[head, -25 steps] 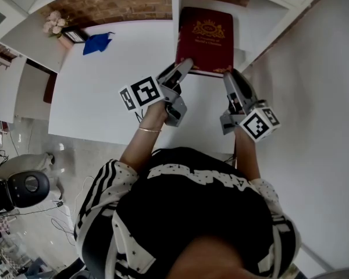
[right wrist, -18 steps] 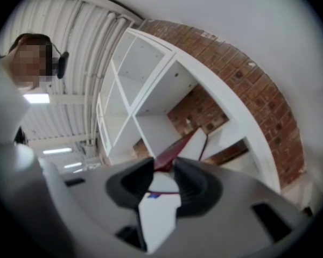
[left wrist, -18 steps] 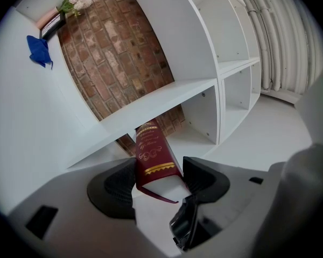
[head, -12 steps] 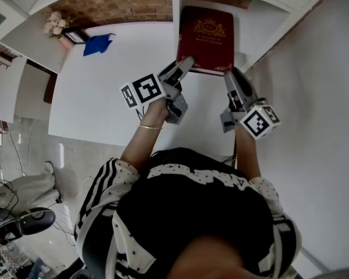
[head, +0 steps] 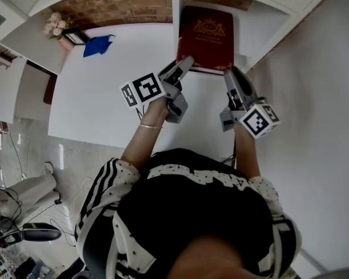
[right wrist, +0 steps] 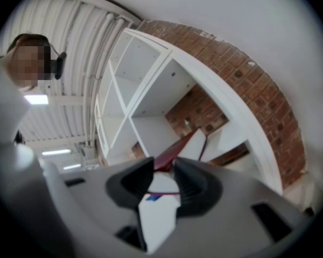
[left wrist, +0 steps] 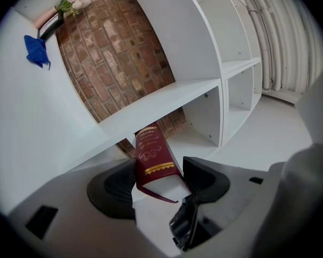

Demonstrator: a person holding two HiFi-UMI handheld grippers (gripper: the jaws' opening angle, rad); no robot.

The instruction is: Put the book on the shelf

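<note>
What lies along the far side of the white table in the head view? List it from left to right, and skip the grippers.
flowers → blue cloth → red book

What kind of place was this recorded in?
Likely a home-style room or studio: white cubby shelving against a brick wall, a white table, and a small bunch of flowers.
</note>
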